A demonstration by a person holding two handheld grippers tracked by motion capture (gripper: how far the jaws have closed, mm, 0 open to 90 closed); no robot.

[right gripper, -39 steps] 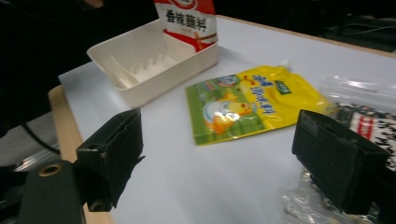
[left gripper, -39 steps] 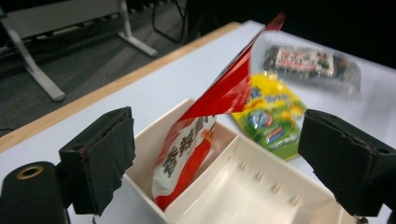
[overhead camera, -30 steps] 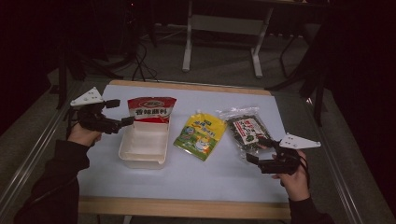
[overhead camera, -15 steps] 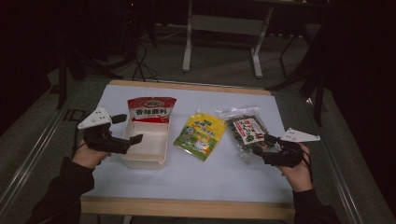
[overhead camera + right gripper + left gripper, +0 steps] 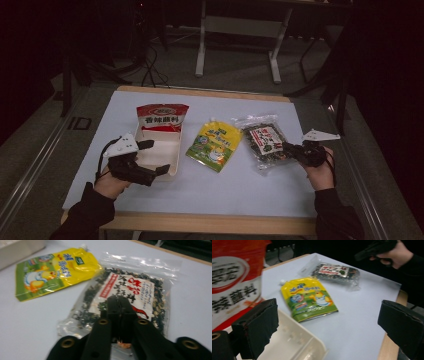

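**Seaweed packet pinched at its near edge**

Dim workshop surroundings frame a pale tabletop (image 5: 210, 195) where three food packs and a white plastic tray (image 5: 159, 156) lie in a row. At the right, the clear seaweed packet (image 5: 264, 141) lies flat, just beside the yellow spouted pouch (image 5: 214, 145). The right hand-held gripper (image 5: 119, 305) has just been closing, and its jaws now stand together over the packet's near edge, seemingly nipping the film. That bag looks light, floppy and crinkly, with brittle contents that would crush under a hard squeeze; the sealed rim is probably the safest hold, though slick film may slip. The left hand-held gripper (image 5: 327, 322) hangs with jaws wide apart over the tray's near corner, the red seasoning bag (image 5: 162, 116) behind.
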